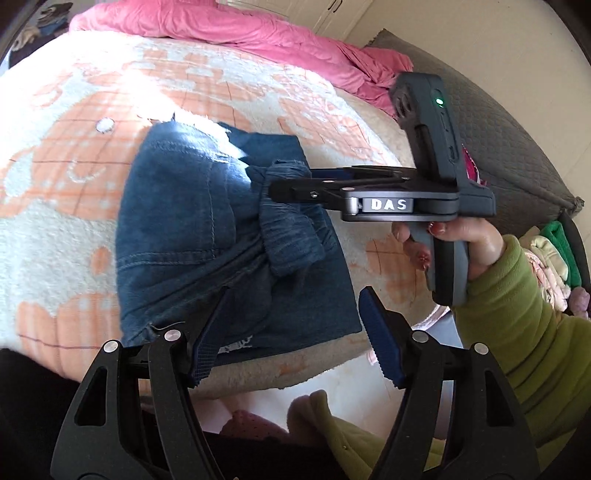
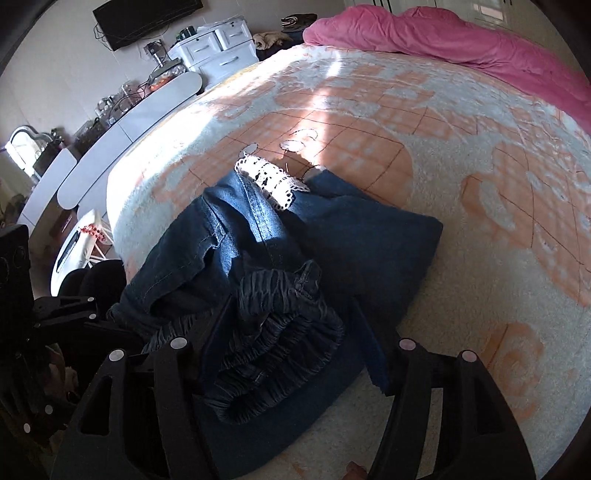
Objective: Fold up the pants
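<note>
Dark blue jeans [image 1: 184, 221] [image 2: 369, 251] lie folded in a thick bundle on the bed blanket [image 1: 74, 166] [image 2: 480, 184]. White lace trim [image 2: 273, 181] shows at the far end. The gathered elastic waistband [image 1: 291, 236] [image 2: 280, 325] is bunched on top. My right gripper [image 1: 291, 182] [image 2: 293, 339] straddles that waistband with its jaws apart; the right pad stands clear of the cloth. A hand in a green sleeve [image 1: 517, 314] holds it. My left gripper [image 1: 293, 339] hovers open over the bundle's near edge, gripping nothing; in the right wrist view it is a dark shape [image 2: 62, 314] at the left.
A pink duvet [image 1: 240, 29] [image 2: 443, 37] lies along the far side of the bed. A grey quilted pad [image 1: 498, 129] and a pile of clothes [image 1: 554, 258] sit to the right. Beyond the bed's left edge stand a grey desk [image 2: 122, 122], white drawers [image 2: 218, 51] and a wall screen [image 2: 144, 18].
</note>
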`<state>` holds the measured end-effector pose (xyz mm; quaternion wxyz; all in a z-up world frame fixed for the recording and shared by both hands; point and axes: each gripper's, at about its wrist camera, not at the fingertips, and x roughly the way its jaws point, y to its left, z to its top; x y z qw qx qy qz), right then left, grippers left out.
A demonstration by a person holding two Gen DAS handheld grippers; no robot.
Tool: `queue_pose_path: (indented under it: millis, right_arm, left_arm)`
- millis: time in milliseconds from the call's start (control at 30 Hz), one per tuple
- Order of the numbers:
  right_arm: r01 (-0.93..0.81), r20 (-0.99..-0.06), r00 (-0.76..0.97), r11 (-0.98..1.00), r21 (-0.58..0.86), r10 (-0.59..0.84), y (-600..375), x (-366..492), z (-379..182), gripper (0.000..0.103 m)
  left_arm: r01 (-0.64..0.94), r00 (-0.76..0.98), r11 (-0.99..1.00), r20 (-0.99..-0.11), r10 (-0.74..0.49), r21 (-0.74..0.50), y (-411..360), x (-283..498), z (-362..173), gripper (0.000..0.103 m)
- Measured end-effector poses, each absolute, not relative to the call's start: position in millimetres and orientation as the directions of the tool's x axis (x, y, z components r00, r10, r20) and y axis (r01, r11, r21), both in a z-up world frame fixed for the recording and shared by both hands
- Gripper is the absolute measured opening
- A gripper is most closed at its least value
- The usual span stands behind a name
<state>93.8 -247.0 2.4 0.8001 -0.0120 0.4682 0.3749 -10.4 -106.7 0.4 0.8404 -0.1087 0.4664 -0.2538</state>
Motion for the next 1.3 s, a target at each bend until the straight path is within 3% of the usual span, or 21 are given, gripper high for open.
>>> queue_pose_path:
  millis: [333, 400, 667, 767, 900, 1167, 1233, 1300]
  right_arm:
    - [-0.587, -0.691, 0.416, 0.755, 0.292, 0.591, -274.1, 70.4, 42.4, 0.068]
    - [-0.583, -0.674, 0.437, 0.758, 0.293, 0.596, -279.0, 65.9, 47.6, 0.074]
    - [-0.581, -0.620, 0.546, 0.788, 0.204, 0.563, -294.9, 27.5, 68.5, 0.083]
    - [-0.589, -0.606, 0.571, 0.791, 0.166, 0.553, -297.2, 8.4, 71.7, 0.083]
    - [-0.614, -0.591, 0.596, 0.783, 0.100, 0.543, -296.7, -19.2, 69.6, 0.083]
    - [-0.734, -0.604, 0.498, 0.673, 0.089, 0.623, -255.8, -66.4, 54.8, 0.083]
    - [-0.779, -0.603, 0.446, 0.619, 0.103, 0.662, -236.1, -73.4, 51.0, 0.082]
    - [-0.810, -0.609, 0.425, 0.581, 0.074, 0.670, -215.4, -77.7, 46.9, 0.071]
  left_arm:
    - [0.284, 0.508, 0.889, -0.730, -0.457, -0.359, -88.1, -15.4, 18.1, 0.071]
    - [0.280, 0.518, 0.894, -0.728, -0.448, -0.350, -85.9, -17.8, 24.3, 0.073]
    - [0.261, 0.553, 0.910, -0.723, -0.414, -0.322, -79.1, -24.6, 35.7, 0.079]
    - [0.243, 0.560, 0.915, -0.723, -0.404, -0.323, -72.9, -23.7, 35.8, 0.080]
    - [0.195, 0.577, 0.929, -0.730, -0.367, -0.313, -60.1, -19.0, 34.6, 0.090]
    - [0.093, 0.578, 0.949, -0.760, -0.299, -0.303, -23.9, 16.8, 30.1, 0.090]
    - [0.109, 0.564, 0.950, -0.769, -0.301, -0.292, -25.6, 30.1, 27.6, 0.087]
    - [0.129, 0.537, 0.947, -0.782, -0.317, -0.295, -30.2, 45.2, 22.4, 0.078]
